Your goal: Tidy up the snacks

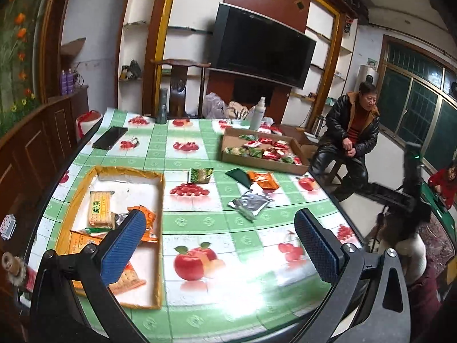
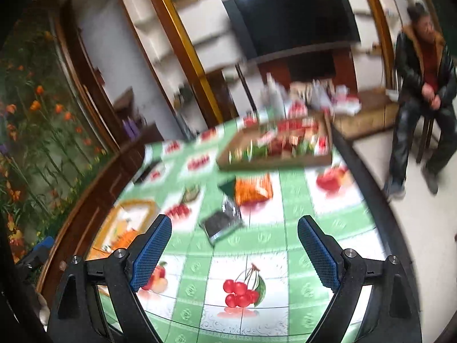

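Green-checked tabletop [image 1: 200, 223] carries loose snacks [image 1: 251, 203] between a yellow tray [image 1: 160, 228] and a cardboard box [image 1: 257, 163]. Left tongs [image 1: 225, 245] and right tongs [image 2: 234, 251] both gape, empty, above it.

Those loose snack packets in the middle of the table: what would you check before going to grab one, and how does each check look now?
1. Left gripper open, nothing between its pads: ok.
2. Right gripper open and empty: ok.
3. Silver packet lies free on the tablecloth, nothing on top: ok.
4. Orange packet clear of the green packet: not ok, they overlap.
5. Yellow-rimmed tray has bare room left: ok.
6. Right wrist view sharp enough to aim: not ok, blurred.
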Demonstrator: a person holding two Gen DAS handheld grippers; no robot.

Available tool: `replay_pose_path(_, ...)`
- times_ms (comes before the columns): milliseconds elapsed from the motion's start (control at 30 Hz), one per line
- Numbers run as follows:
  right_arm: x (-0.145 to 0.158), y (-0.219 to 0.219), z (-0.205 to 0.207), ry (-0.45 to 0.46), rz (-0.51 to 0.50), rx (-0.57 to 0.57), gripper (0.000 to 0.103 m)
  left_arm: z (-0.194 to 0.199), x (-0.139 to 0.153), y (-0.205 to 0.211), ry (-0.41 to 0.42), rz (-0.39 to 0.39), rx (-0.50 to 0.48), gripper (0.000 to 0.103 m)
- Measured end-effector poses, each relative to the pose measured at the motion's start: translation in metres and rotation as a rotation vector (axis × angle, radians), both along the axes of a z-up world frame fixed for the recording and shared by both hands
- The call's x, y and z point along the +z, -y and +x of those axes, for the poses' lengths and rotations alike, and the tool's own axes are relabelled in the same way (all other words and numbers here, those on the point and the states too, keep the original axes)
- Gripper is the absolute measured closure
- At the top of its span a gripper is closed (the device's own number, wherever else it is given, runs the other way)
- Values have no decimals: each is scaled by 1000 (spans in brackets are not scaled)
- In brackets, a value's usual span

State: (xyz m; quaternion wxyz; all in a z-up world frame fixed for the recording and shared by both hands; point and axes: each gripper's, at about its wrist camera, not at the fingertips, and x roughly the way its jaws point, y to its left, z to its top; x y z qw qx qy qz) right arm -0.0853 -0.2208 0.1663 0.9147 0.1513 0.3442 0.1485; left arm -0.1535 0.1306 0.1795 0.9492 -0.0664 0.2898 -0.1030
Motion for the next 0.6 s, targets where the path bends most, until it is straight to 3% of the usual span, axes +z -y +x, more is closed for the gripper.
replay_pose_path(100, -33, -19, 37, -87, 10, 22, 11, 11, -17, -11, -4, 15, -5, 0)
replay_pose_path(200, -61, -39, 79, -117, -5, 8, 11, 17, -36, -18, -23, 46, -3, 0)
replay_pose_path(367, -111, -67, 144, -250, -63, -11, 18, 32, -67, -34, -102, -2, -65, 0)
replay_pose_path(467, -130, -84, 157, -285, -57, -9, 19, 43, -76, -42, -125, -36, -72, 0)
replay_pose_path(500, -134, -90, 160, -291, -67, -4, 24, 46, -78, -43, -133, -43, -71, 0)
replay_pose_path(533, -139, -99, 162, -305, -84, 18, 37, 49, -81, -45, -141, -47, -73, 0)
replay_pose_path(600, -138, -115, 157, -312, -117, 77, 37, 52, -84, -47, -152, -52, -86, 0)
